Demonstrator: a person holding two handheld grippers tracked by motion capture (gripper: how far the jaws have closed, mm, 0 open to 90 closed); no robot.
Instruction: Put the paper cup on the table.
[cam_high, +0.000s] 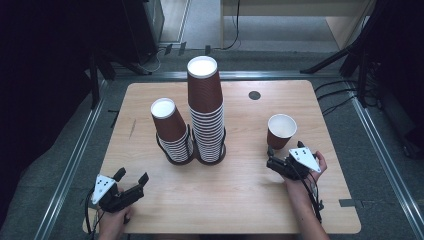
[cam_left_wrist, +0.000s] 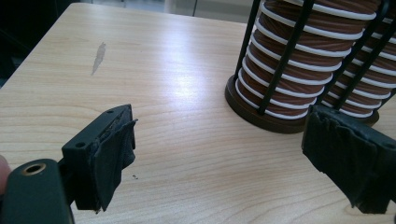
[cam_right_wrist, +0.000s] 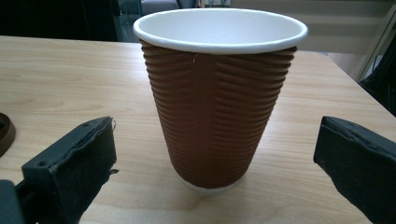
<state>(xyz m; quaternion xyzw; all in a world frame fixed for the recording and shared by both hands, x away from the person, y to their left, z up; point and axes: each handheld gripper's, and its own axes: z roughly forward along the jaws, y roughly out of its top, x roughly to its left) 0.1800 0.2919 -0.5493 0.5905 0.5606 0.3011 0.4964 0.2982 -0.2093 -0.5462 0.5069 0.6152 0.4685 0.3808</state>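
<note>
Single ribbed paper cup (cam_right_wrist: 218, 98) upright on table (cam_high: 240, 200), right side. Right gripper (cam_high: 270, 159) just beside it, jaws released, not touching. Left gripper (cam_high: 132, 176) released, near two cup stacks (cam_high: 192, 125).

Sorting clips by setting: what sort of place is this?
Probably a lab or recording workspace: a bare wooden table on a metal-railed floor, cables trailing, stacked paper cups in black holders.

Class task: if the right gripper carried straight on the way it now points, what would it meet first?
The single cup, most likely. It stands upright on the table straight ahead of the right gripper, centred between its open jaws and apart from both pads.
</note>
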